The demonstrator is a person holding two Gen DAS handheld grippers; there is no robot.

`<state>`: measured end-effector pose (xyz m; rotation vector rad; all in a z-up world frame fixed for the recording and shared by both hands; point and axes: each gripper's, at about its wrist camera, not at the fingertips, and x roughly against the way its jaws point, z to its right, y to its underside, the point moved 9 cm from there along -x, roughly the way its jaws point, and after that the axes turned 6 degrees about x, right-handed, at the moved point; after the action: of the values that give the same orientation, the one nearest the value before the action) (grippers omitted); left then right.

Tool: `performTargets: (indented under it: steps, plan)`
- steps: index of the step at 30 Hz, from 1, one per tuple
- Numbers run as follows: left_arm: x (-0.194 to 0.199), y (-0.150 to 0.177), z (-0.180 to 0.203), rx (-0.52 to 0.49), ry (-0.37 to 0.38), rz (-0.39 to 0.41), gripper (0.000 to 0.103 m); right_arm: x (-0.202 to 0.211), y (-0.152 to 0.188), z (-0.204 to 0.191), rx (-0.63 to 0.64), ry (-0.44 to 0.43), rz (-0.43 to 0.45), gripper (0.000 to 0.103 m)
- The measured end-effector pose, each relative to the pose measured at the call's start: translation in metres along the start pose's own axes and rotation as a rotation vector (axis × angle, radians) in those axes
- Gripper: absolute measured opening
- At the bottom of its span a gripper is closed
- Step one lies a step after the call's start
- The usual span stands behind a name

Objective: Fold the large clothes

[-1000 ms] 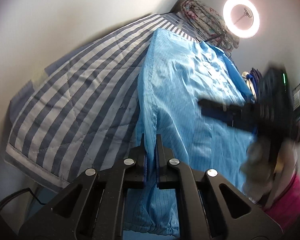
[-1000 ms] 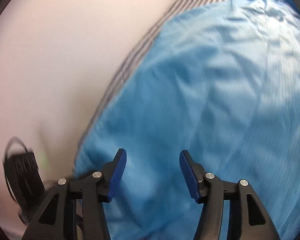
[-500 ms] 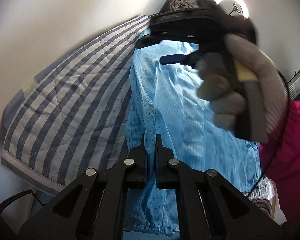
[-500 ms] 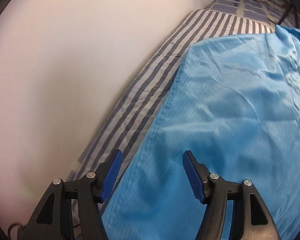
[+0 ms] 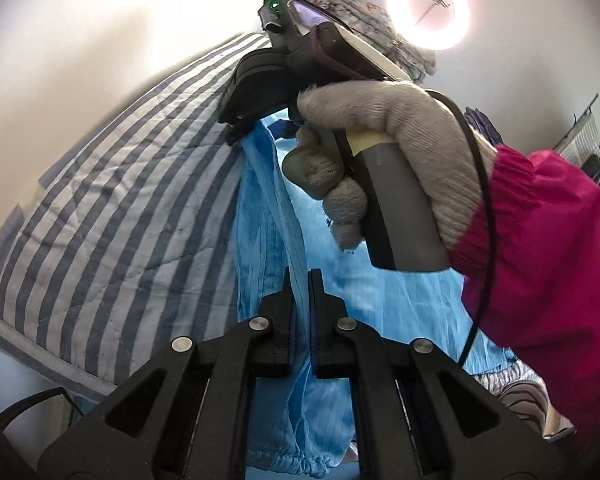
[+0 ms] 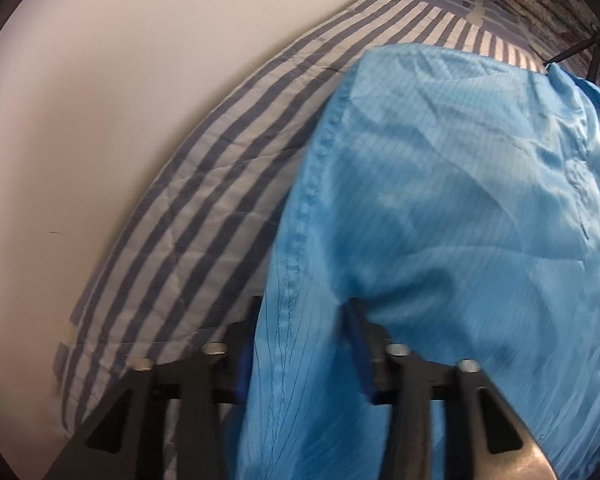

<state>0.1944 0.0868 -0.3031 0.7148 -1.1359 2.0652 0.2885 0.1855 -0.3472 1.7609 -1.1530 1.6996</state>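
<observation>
Striped bedding, a quilted blue-and-white cover (image 5: 112,216), spreads over the bed and reaches a plain pale wall (image 6: 120,80) on its far side. On it lies the light blue garment (image 6: 452,208), a thin, finely lined fabric with a stitched seam along its edge; one gathered, elasticated end hangs over the near side of the bed. The left gripper (image 5: 300,312) has its jaws pressed together on a fold of this garment. The right gripper (image 6: 300,344) points steeply down at the seam edge, its jaws closing with a ridge of the cloth between them. A gloved hand (image 5: 384,152) in a magenta sleeve (image 5: 540,264) holds its handle. A ring light (image 5: 428,10) glows by the wall beyond the bed, beside a patterned bundle of cloth (image 5: 380,28).
</observation>
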Motion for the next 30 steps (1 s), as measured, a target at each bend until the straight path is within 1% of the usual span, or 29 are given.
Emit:
performTargets:
  steps: [1,2,3,5,7,11,13,18,21,24,25,28,29,30]
  plan:
    - [-0.001,0.002,0.006,-0.008,0.000,0.001,0.002,0.002,0.001,0.005,-0.008,-0.010,0.006,0.007]
    - [-0.002,0.002,0.012,-0.023,-0.001,0.002,0.002,0.002,0.000,0.012,-0.023,-0.030,0.011,0.004]
    - [-0.002,0.003,0.018,-0.037,-0.004,0.005,0.002,0.005,0.001,0.019,-0.056,-0.072,0.024,0.001]
    - [-0.003,0.003,0.027,-0.062,-0.007,0.010,0.002,0.015,0.001,0.033,-0.126,-0.173,0.069,0.000]
    - [-0.004,0.005,0.041,-0.088,-0.006,0.014,0.002,0.026,0.004,0.047,-0.170,-0.233,0.115,0.000]
    - [-0.010,0.012,0.071,-0.140,0.000,0.015,0.002,0.047,0.019,0.078,-0.235,-0.310,0.187,0.000]
    - [-0.013,0.017,0.086,-0.167,0.001,0.012,0.002,0.056,0.032,0.099,-0.289,-0.356,0.221,0.000]
    - [-0.027,0.037,0.127,-0.251,0.006,-0.013,0.000,0.071,0.061,0.139,-0.383,-0.424,0.304,0.000]
    - [-0.038,0.052,0.146,-0.294,0.006,-0.035,0.000,0.074,0.078,0.155,-0.428,-0.444,0.340,0.000]
    - [-0.047,0.066,0.162,-0.315,0.036,-0.093,0.000,0.068,0.101,0.175,-0.495,-0.469,0.340,0.000]
    - [-0.049,0.070,0.162,-0.318,0.037,-0.103,0.000,0.066,0.107,0.181,-0.513,-0.468,0.335,0.000]
    - [-0.042,0.082,0.172,-0.326,0.059,-0.122,0.000,0.054,0.112,0.198,-0.542,-0.455,0.314,0.000]
    - [-0.037,0.084,0.172,-0.327,0.065,-0.126,0.000,0.043,0.106,0.206,-0.539,-0.443,0.307,0.000]
    - [-0.033,0.085,0.172,-0.324,0.071,-0.129,0.000,0.038,0.107,0.209,-0.533,-0.429,0.298,0.000]
